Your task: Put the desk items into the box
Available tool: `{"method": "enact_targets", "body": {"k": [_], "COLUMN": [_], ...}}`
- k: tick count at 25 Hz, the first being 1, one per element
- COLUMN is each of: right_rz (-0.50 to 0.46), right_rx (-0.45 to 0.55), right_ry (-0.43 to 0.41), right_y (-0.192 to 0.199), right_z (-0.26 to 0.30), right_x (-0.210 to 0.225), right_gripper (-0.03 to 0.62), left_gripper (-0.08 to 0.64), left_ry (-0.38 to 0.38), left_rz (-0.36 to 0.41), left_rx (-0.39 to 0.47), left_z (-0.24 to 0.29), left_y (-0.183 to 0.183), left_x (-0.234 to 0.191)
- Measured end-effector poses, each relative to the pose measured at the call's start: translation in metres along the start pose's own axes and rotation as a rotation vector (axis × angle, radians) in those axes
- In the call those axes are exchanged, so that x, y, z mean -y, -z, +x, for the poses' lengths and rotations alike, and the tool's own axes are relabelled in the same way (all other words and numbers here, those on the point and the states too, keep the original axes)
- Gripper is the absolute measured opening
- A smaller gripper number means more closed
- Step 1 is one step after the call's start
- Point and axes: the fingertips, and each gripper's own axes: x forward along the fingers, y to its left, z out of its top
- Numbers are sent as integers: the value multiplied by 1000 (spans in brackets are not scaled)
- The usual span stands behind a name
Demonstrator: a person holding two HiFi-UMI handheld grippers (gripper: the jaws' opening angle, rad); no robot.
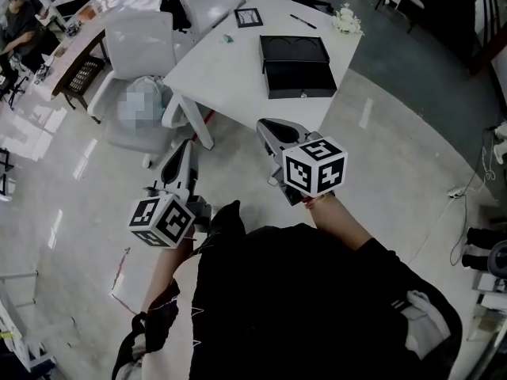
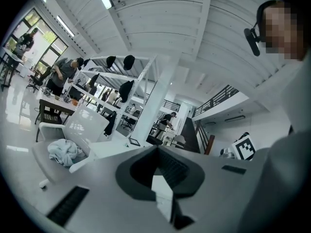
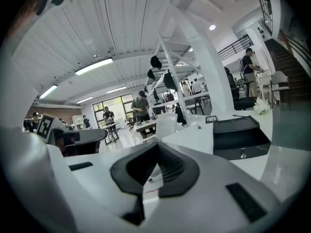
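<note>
Through the rig's cameras I look out on a large open-plan office. White tables [image 1: 222, 70] and white chairs [image 1: 141, 38] stand on a glossy pale floor [image 1: 87, 172], a pen [image 1: 303, 21] and a picture frame [image 1: 248, 17] lie on the nearest table, and people [image 1: 17, 24] work at desks farther off. Long strip lights [image 3: 94, 66] cross a white panelled ceiling [image 2: 160, 23], tall windows [image 2: 46, 38] brighten the far end, metal racks [image 2: 124, 69] hung with dark caps and clothes stand among the desks, and a staircase [image 3: 289, 42] with a dark railing climbs to an upper gallery [image 2: 228, 103].
</note>
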Motion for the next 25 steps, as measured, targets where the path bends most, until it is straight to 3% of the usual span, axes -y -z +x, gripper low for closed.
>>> {"method": "enact_targets", "body": {"k": [7,14,25], "right_rz": [31,52,78], "right_rx": [-14,-4,69], "right_ry": [60,120,202], "right_y": [2,-22,-94], "right_z": [27,85,191], "right_x": [27,50,68], "right_gripper": [5,5,5], "left_gripper": [11,11,11], "left_ry": [52,95,190], "left_rz": [-10,-12,44], "left_rx": [-45,-71,-66], "left_z": [40,93,180], "left_y": [4,-23,-114], "left_x": [-21,-69,-151]}}
